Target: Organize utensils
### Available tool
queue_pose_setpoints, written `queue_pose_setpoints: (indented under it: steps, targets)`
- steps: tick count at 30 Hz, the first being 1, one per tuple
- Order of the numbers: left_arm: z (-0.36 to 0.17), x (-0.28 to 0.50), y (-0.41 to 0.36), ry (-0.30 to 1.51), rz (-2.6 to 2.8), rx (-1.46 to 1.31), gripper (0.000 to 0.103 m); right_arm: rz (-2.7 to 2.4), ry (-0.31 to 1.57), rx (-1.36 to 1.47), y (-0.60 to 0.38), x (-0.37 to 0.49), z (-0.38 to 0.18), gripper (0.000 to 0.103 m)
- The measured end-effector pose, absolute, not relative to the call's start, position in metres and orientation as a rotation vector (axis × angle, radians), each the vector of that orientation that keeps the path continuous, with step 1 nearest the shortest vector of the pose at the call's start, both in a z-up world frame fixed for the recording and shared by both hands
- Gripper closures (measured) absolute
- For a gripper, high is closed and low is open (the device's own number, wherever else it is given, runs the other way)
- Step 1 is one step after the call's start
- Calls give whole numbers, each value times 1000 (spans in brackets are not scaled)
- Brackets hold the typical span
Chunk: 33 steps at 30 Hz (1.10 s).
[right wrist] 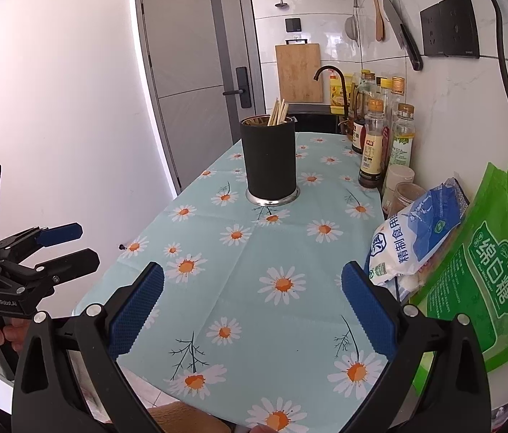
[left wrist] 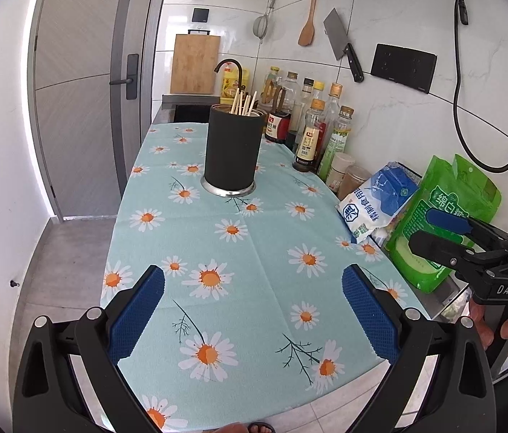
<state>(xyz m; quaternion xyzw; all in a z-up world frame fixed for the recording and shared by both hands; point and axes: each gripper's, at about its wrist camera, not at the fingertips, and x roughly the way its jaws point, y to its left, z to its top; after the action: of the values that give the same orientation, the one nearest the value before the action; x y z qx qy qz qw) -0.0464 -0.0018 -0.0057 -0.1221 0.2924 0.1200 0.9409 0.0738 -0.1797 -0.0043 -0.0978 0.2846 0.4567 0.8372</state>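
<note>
A black cylindrical utensil holder [left wrist: 234, 151] with a steel base stands upright on the daisy-print tablecloth [left wrist: 254, 252], with several wooden chopsticks [left wrist: 242, 103] sticking out of it. It also shows in the right wrist view [right wrist: 269, 160], with the chopsticks [right wrist: 278, 112]. My left gripper [left wrist: 254, 314] is open and empty over the near end of the cloth, well short of the holder. My right gripper [right wrist: 252, 310] is open and empty, also near the front edge. Each gripper shows in the other's view: the right one [left wrist: 434, 232] and the left one [right wrist: 70, 247].
Sauce and oil bottles [left wrist: 313, 130] line the wall on the right. A white-blue salt bag [left wrist: 376, 202] and a green sugar bag [left wrist: 441, 223] lie at the right edge. A cleaver [left wrist: 344, 45], spatula and strainer hang on the tiled wall. A faucet [left wrist: 230, 68] and cutting board stand behind.
</note>
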Motion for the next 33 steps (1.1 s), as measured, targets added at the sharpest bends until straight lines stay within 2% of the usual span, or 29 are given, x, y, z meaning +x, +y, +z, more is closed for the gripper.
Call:
queue_pose_setpoints:
  steps: [33]
  targets:
    - [-10, -32, -11, 626, 229, -247, 7, 939, 656, -201, -185, 84, -15, 5]
